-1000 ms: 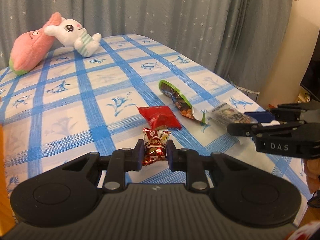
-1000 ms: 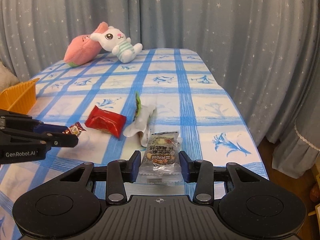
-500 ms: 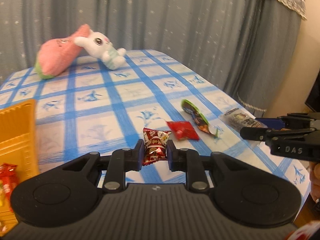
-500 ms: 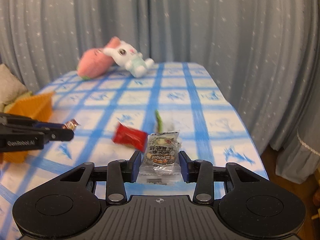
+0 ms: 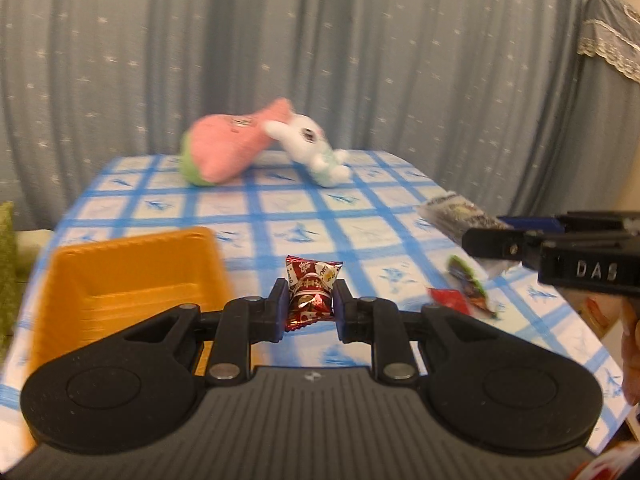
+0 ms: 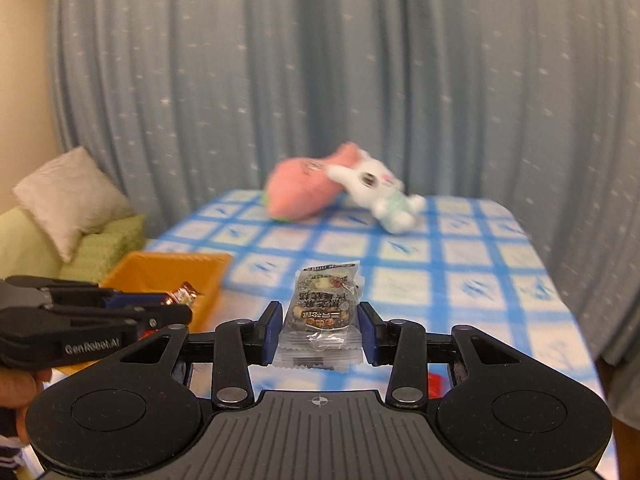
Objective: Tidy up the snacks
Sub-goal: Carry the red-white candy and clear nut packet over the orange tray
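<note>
Now hovering beside the orange tray (image 5: 132, 268), having swung over from the snack pile: left gripper (image 5: 309, 304) clamping the red candy (image 5: 312, 292), right gripper (image 6: 318, 326) clamping the clear nut packet (image 6: 324, 308) (both lifted clear of the checked table (image 5: 360, 232)). Nearing drop-off, apparently.

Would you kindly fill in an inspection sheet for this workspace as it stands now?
Surface: table under a blue-checked cloth.
Job's things: orange tray at the left; red candy in the left gripper; clear snack packet in the right gripper; red sachet and green-edged wrapper lying on the cloth.
Clutter: pink plush and white bunny plush at the far end, touching.
Grippers: both shut on their snacks, held above the table.
Cables: nothing seen.
Surroundings: starred grey-blue curtain behind; cushion on a green seat at the left.
</note>
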Action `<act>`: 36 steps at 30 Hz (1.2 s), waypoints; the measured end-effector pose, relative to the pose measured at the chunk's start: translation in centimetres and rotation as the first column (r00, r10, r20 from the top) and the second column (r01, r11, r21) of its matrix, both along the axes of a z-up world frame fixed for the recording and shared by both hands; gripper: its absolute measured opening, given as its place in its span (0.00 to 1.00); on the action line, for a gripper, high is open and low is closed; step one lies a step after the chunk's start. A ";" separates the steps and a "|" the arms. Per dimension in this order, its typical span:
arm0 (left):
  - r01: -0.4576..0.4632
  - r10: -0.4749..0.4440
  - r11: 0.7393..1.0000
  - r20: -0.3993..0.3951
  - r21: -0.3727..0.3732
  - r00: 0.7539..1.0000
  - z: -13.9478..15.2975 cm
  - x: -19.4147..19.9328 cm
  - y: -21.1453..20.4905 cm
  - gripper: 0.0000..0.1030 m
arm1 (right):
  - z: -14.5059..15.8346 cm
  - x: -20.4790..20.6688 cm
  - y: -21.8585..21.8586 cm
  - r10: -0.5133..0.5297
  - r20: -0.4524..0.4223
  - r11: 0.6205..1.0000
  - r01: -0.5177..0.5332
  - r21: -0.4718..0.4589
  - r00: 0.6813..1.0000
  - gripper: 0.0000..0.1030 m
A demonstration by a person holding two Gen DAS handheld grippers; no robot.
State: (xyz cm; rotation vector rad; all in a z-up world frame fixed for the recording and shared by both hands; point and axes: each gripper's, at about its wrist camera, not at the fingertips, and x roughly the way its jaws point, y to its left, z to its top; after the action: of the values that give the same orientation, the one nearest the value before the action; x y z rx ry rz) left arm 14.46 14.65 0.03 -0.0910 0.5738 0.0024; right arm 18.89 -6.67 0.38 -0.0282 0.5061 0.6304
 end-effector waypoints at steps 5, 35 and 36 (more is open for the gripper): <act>-0.092 0.092 0.996 0.000 0.003 0.996 0.5 -1.3 4.0 0.20 | 1.7 -0.1 4.7 0.074 0.013 0.997 -0.074 0.019 0.997 0.39; -0.292 0.288 0.955 -0.090 -0.041 0.953 -2.8 -2.7 14.2 0.20 | -4.5 2.4 17.7 0.241 -0.173 0.970 -0.234 0.061 0.955 0.39; -0.291 0.286 0.956 -0.094 -0.040 0.954 -2.8 -2.6 14.2 0.20 | -4.6 2.6 17.7 0.239 -0.182 0.971 -0.231 0.064 0.954 0.39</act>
State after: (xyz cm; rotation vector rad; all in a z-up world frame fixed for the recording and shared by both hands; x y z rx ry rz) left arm 11.91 28.88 -2.82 -0.2277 0.6435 0.2774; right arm 21.45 11.03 -4.27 0.0111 0.6786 0.8821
